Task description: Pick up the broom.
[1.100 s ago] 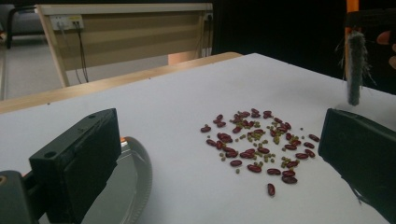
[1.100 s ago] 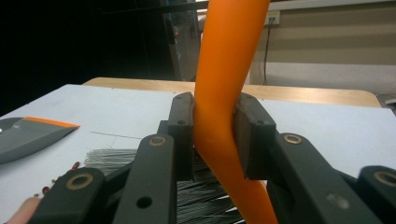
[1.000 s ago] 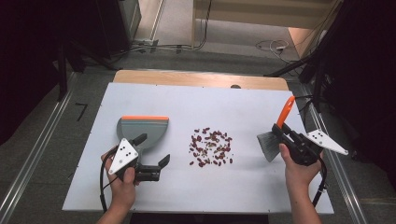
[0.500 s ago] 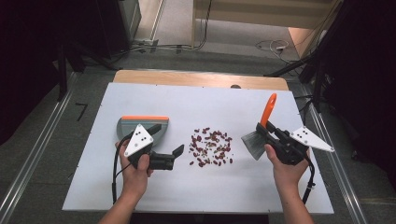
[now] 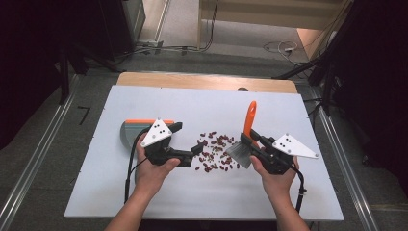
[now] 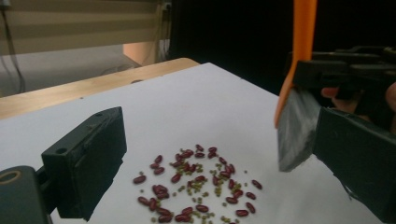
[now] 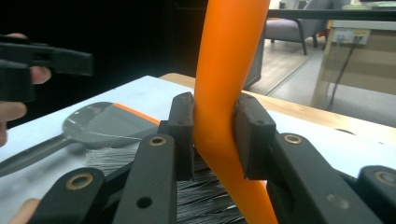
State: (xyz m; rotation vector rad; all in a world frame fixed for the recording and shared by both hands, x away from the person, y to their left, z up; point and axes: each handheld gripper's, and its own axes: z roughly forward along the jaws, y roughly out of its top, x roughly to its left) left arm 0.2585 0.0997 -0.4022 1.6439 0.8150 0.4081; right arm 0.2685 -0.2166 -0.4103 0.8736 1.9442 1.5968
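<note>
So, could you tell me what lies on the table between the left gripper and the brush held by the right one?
In the high view, scattered red beans mixed with small green ones lie between the left gripper and the brush.

You see the white rectangular table (image 5: 202, 103); on it the scattered red beans (image 5: 215, 151) lie at centre, the grey-orange plastic dustpan (image 5: 131, 131) at nine o'clock.

A white table (image 5: 202, 202) stands on grey floor (image 5: 57, 130), with a bare wooden strip (image 5: 202, 82) along its far edge. Metal rails (image 5: 29, 168) run along the floor on both sides. Dark equipment lines the left and right. Cables (image 5: 159, 48) lie on the floor past the far edge, near a pale wooden cabinet (image 5: 269, 12). The right gripper view shows a grey chair (image 7: 294, 25).
</note>
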